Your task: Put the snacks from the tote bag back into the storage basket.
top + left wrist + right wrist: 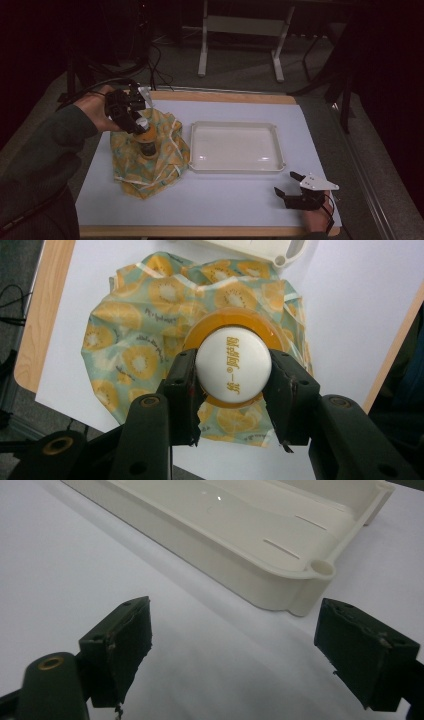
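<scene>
High view: left gripper (136,121) seen at upper left of the white table mat (240,195), clamped on white cap of an orange bottle (147,142). Bottle upright, standing in the middle of a crumpled yellow-green fruit-print cloth (165,170). Cloth spread on mat, right edge just beside the white tray (233,167); touching or not, hard to call in this dim frame. Tray lying flat near mat centre, nothing in it. Right gripper (286,183) low at near right corner of mat, jaws spread wide, nothing held, apart from the tray's near right corner. Wooden table edge (200,231) visible along near side.

Left gripper view: looked straight down on bottle (235,327). Both jaws pressed against opposite sides of the round white cap (233,371), cap printed with orange lettering. Left gripper (233,382) closed only as far as cap width. Orange shoulder of bottle showing as a ring around cap. Cloth (135,340) beneath and all around bottle, kiwi-slice print. Tray corner (280,252) at top edge, past the cloth.

Right gripper view: right gripper (232,645) wide open, empty, bare mat (75,555) between jaws. Tray (260,582) ahead, its rounded corner with small round hole lying between the jaw tips and further off. Jaws clear of tray.
</scene>
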Action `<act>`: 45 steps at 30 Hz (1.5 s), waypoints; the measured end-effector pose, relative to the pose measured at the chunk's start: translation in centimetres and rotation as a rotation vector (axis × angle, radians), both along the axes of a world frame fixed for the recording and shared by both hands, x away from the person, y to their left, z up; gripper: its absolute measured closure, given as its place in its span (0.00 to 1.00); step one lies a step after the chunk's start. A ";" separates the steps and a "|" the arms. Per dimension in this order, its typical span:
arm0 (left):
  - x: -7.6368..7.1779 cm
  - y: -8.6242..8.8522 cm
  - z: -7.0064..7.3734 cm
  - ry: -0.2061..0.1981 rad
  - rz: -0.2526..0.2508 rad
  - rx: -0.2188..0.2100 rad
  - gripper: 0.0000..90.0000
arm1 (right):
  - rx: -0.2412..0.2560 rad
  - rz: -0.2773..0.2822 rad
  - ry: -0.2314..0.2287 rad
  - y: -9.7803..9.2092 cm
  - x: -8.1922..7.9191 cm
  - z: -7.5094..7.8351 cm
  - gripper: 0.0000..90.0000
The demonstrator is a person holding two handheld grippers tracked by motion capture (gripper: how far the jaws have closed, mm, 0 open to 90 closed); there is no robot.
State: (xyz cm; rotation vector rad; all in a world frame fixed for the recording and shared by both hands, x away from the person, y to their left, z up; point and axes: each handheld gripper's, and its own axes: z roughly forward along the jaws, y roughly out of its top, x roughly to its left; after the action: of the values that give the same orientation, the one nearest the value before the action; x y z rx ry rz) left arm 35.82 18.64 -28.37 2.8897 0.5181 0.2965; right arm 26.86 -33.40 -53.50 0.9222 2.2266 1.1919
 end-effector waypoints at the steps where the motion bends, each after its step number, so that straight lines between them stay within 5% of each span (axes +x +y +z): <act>1: 0.0 -0.1 0.1 0.001 -0.001 0.002 0.66 | 0.001 0.000 -0.001 0.0 0.0 0.0 0.17; 45: 0.8 -4.6 0.6 -0.005 -0.087 0.005 0.66 | 0.003 0.002 -0.004 -0.1 0.0 0.0 0.17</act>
State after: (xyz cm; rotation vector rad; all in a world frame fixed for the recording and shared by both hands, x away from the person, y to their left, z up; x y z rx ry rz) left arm 36.65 13.99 -27.78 2.9056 0.3894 0.2916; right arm 26.85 -33.46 -53.49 0.9190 2.2237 1.1973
